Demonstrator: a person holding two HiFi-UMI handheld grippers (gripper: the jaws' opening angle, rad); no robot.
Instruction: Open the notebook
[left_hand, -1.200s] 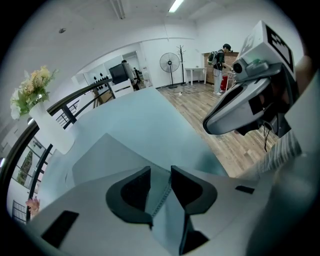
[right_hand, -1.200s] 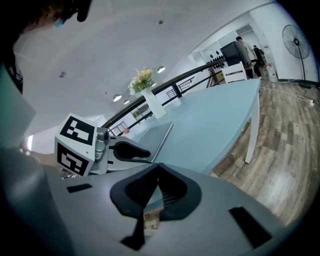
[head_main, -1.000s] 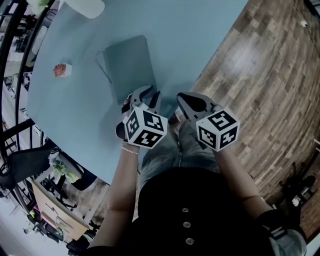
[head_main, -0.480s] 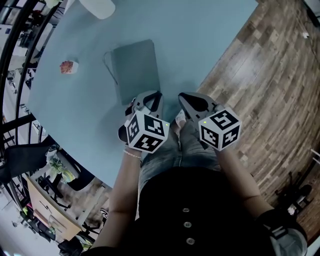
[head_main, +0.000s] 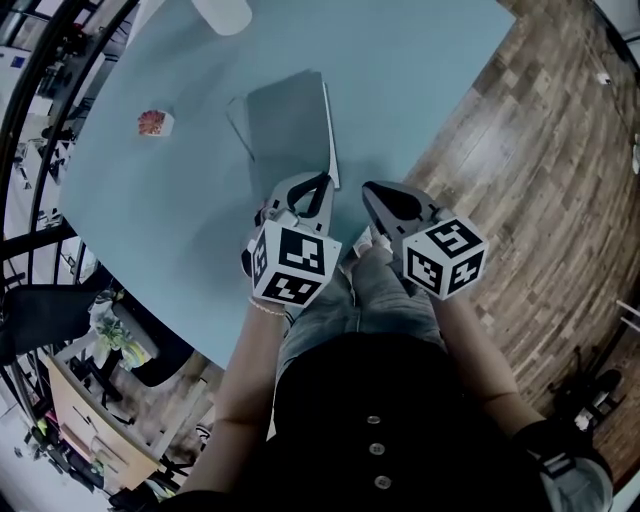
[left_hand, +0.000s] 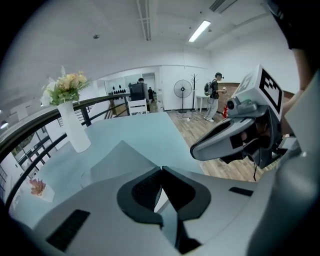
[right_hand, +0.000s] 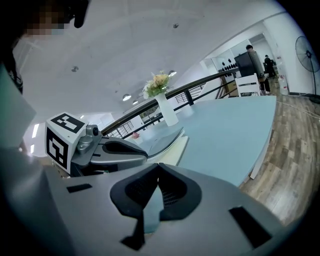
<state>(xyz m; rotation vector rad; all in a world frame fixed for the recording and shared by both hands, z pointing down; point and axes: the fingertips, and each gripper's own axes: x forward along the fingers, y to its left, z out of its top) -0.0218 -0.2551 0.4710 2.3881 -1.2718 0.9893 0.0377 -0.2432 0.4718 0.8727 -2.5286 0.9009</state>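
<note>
A grey notebook (head_main: 285, 125) lies on the light blue table (head_main: 420, 70), just beyond both grippers. My left gripper (head_main: 318, 182) sits at its near edge; its jaws have just been closing and are now shut on the grey cover (left_hand: 117, 156). The cover is raised, so a strip of pale pages (head_main: 330, 140) shows along its right side. In the right gripper view the cover (right_hand: 167, 136) arches above the cream pages (right_hand: 176, 150). My right gripper (head_main: 372, 192) hovers beside the left one, off the notebook, shut with nothing between its tips (right_hand: 159, 165).
A white vase (left_hand: 74, 131) with flowers stands at the table's far side, and a small red and white object (head_main: 153, 123) lies to the notebook's left. A black railing (head_main: 40, 110) runs past the table's left. Wooden floor (head_main: 520, 150) lies to the right.
The left gripper's jaws closed on the notebook's near edge and rose, lifting the cover so the pale pages appear. The right gripper rose a little.
</note>
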